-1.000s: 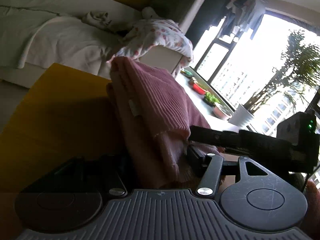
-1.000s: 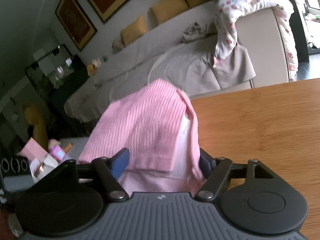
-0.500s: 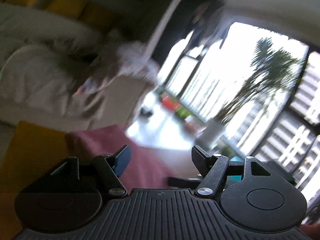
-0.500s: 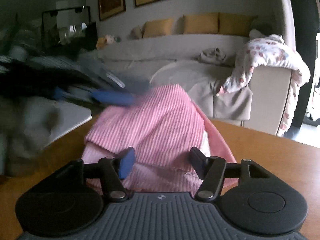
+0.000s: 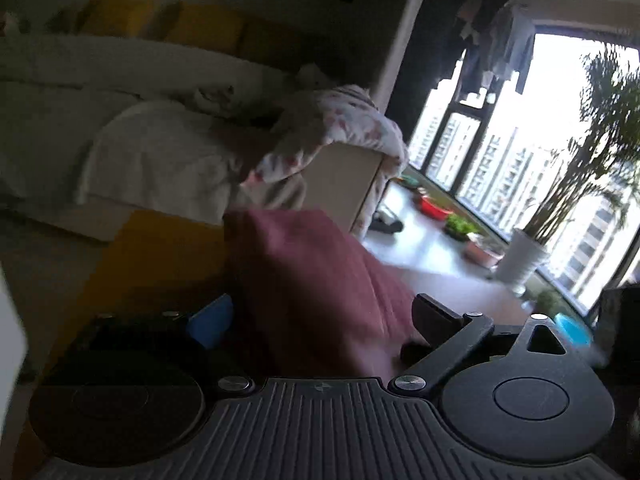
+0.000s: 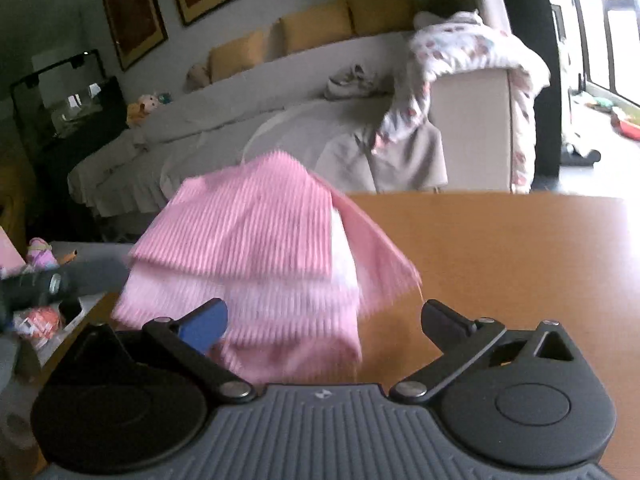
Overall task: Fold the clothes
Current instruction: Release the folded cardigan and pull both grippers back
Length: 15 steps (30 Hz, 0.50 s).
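- Pink ribbed knit: the garment (image 6: 256, 256) lies on my wooden table (image 6: 500, 264) in a folded stack, its layers stepped one over the other.
- A white inner layer of the garment shows at the right side of the stack, under a loose pink flap.
- My right gripper (image 6: 324, 320) is released. Its fingers stand wide apart with nothing clamped between them.
- The near edge of the garment reaches into the gap of my right gripper, close to the blue pad (image 6: 202, 322) of the left-hand finger. I cannot tell whether pad and cloth touch.
- My left gripper (image 5: 324, 320) is also released, fingers spread.
- In the left wrist view the garment (image 5: 312, 280) appears dark pink against the window light and fills the space between the fingers. It rises as a mound above the table (image 5: 160, 248).
- This view is blurred, so I cannot tell whether the left fingers touch the cloth.
- A dark handle-like object (image 6: 60, 280) enters the right wrist view from the left, just beside the garment's left edge.
- Beyond the table stands a sofa (image 6: 280, 120) with yellow cushions (image 6: 316, 26).
- A floral blanket (image 6: 472, 52) hangs over the sofa's arm.
- A potted plant (image 5: 524, 260) stands by the window (image 5: 532, 152).
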{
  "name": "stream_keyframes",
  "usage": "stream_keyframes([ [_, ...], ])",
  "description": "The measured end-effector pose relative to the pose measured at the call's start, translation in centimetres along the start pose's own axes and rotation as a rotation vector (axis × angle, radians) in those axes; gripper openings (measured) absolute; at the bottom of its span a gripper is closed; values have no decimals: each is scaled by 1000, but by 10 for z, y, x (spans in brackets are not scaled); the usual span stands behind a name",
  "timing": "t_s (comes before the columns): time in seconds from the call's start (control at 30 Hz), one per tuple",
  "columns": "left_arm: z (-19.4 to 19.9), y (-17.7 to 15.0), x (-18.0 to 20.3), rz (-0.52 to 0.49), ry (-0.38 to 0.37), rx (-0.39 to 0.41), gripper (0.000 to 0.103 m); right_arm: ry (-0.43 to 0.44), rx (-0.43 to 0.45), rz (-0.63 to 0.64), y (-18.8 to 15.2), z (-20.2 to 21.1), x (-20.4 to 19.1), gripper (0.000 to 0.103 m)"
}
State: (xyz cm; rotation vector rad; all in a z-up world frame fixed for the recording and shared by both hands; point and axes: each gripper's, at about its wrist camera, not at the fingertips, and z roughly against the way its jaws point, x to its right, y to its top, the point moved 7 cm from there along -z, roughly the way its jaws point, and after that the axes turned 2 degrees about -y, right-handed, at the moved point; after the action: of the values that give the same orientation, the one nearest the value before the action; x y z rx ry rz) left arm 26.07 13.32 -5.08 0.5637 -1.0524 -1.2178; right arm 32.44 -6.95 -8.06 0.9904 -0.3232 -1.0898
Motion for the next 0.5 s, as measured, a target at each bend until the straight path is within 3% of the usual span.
stream_keyframes([
  [0.17, 42, -48, 23, 28, 114, -57, 103, -87, -38, 10, -35, 44, 5, 103],
  [0.33, 50, -81, 45, -13, 217, -105, 103, -222, -96, 35, -57, 69, 19, 103],
  [0.5, 50, -101, 62, -94, 304, -160, 103, -228, -133, 125, -63, 70, 20, 103],
])
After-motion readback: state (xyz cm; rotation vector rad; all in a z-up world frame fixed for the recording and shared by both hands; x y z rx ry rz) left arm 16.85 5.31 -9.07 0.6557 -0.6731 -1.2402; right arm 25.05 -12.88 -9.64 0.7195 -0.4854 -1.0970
